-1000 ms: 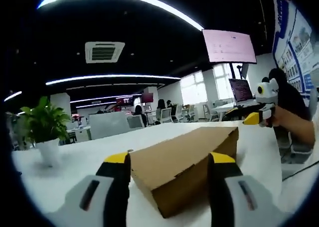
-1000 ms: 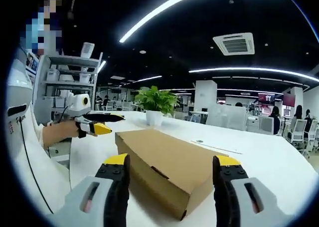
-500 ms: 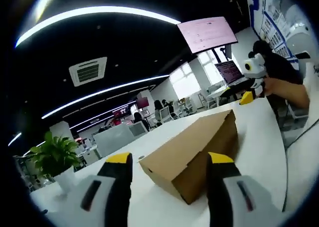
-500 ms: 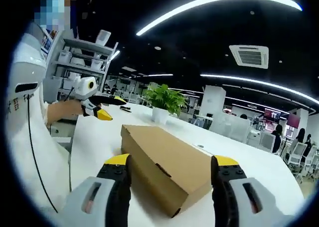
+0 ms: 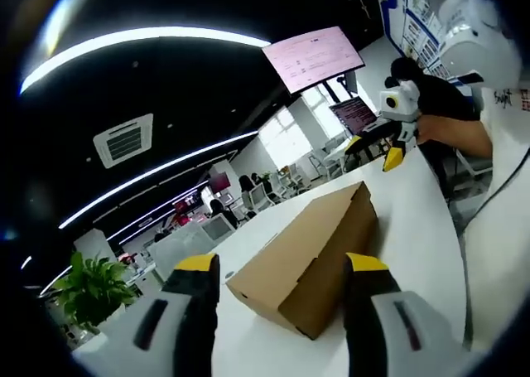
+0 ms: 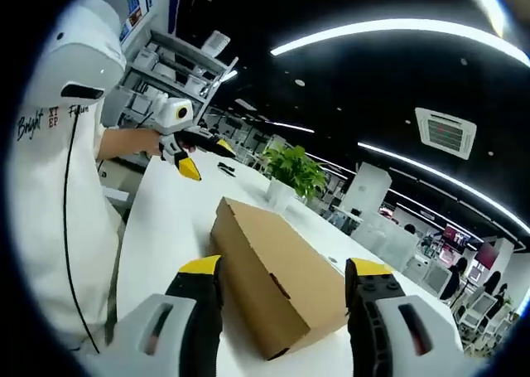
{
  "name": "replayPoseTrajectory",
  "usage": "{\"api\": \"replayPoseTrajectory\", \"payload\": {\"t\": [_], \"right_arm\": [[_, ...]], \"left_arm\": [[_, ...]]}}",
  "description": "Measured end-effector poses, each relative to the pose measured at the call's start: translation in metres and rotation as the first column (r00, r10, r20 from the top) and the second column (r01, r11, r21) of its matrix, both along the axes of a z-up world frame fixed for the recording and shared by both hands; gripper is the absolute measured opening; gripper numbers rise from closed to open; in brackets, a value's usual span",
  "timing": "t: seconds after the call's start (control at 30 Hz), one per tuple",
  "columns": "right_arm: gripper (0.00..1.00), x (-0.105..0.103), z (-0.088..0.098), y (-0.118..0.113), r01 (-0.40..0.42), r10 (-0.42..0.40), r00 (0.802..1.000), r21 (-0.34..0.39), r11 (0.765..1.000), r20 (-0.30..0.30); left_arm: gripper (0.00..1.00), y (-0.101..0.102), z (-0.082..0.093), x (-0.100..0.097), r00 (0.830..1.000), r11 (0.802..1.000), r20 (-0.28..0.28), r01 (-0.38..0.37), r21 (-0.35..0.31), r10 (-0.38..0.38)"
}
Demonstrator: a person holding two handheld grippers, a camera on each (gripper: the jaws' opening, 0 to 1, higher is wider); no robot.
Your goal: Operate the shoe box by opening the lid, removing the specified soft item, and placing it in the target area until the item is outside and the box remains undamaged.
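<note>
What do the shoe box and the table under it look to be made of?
Shoe box: plain brown cardboard, matte and unprinted, with folded edges and a slot in its side. Table: smooth white top with a slight sheen, probably laminate; the look leaves that open.

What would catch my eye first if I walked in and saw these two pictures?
Probably the plain brown shoe box, lid shut, lying on the white table between the yellow-tipped jaws of the right gripper. The left gripper frames the same box from its other end, jaws apart. Behind the box a leafy potted plant stands on the table under long curved ceiling lights.
</note>
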State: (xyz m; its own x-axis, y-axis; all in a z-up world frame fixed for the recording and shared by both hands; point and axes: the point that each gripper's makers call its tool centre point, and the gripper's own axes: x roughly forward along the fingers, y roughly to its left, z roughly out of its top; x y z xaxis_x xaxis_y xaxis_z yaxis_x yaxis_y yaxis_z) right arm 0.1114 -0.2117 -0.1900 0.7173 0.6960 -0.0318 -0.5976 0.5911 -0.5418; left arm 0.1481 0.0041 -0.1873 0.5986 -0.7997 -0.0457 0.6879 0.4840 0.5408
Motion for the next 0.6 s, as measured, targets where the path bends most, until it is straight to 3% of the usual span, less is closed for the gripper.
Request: {"api": "replayPoseTrajectory", "payload": {"t": [0.1, 0.23, 0.3, 0.37, 0.6], "right_arm": [[0.57, -0.003, -0.002, 0.000, -0.010, 0.011, 1.000, 0.010, 1.000, -0.017], [0.61, -0.010, 0.000, 0.001, -0.031, 0.031, 1.000, -0.003, 1.000, 0.001], [0.65, -0.017, 0.003, 0.007, -0.064, 0.064, 0.998, -0.006, 0.998, 0.014], [0.64, -0.020, 0.008, 0.009, -0.060, 0.062, 0.997, -0.034, 0.998, 0.053], [0.60, -0.025, 0.010, 0.010, -0.043, 0.050, 0.996, -0.094, 0.995, 0.078]], "left_arm": [[0.61, 0.000, 0.005, -0.002, 0.997, 1.000, 0.083, 0.000, 0.024, -0.002], [0.55, 0.000, 0.005, -0.004, 0.998, 1.000, 0.062, 0.011, 0.013, -0.012], [0.55, 0.000, 0.007, -0.006, 0.996, 1.000, 0.090, 0.009, 0.024, -0.011], [0.56, -0.003, 0.008, -0.010, 0.995, 0.999, 0.100, 0.016, 0.045, -0.021], [0.57, -0.009, 0.013, -0.017, 0.991, 0.996, 0.129, 0.027, 0.079, -0.037]]}}
